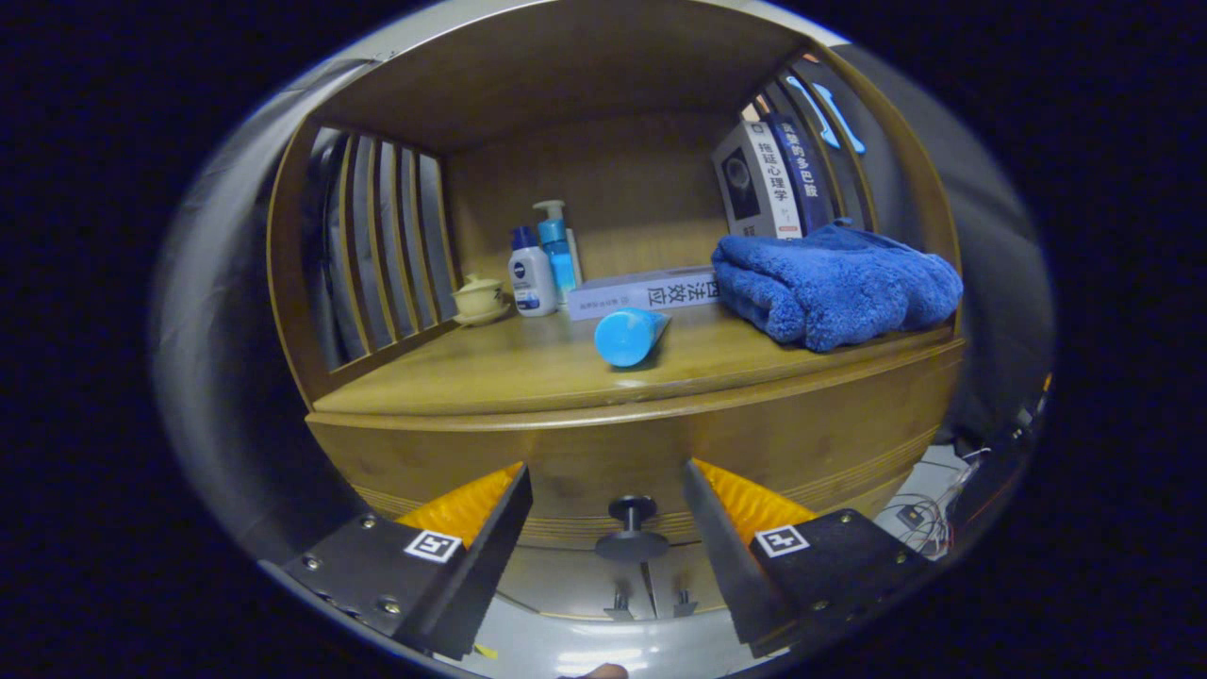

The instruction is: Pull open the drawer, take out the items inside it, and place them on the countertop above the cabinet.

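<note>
Spread fingers [603,490] flanking round drawer knob [632,530]

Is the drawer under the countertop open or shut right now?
Shut: the drawer front sits flush under the countertop, and its knob stands untouched between the gripper's open jaws.

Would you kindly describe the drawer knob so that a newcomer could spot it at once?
Start at the wooden cabinet whose countertop carries a blue towel and a blue tube. On the drawer front just below that countertop sits the drawer knob, between the open tongs. It is the single dark round knob; the smaller handles lie lower.
</note>
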Tool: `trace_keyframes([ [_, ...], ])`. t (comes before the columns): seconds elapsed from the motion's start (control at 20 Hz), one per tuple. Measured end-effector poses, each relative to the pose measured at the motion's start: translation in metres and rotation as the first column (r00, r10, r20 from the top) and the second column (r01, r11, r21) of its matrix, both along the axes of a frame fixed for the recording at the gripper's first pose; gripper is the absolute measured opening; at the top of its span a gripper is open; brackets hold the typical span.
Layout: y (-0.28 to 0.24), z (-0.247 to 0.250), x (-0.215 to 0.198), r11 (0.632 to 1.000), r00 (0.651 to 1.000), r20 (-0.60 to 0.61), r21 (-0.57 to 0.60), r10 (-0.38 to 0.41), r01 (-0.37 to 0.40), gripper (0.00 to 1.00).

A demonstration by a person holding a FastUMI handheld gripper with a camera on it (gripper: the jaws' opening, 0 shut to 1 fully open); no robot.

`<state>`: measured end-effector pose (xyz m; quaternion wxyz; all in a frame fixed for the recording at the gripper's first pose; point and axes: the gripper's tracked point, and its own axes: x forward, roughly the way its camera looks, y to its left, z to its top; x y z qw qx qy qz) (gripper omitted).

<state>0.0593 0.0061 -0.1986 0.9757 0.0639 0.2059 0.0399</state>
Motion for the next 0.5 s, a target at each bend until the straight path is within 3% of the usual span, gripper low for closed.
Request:
trace_keyframes([
  [0.25, -0.007, 0.029, 0.002, 1.0, 0.995, 0.095, -0.021, 0.015, -0.013, 0.98],
  [0.5, -0.033, 0.103, -0.012, 0.997, 0.972, 0.234, -0.063, -0.03, 0.045, 0.97],
])
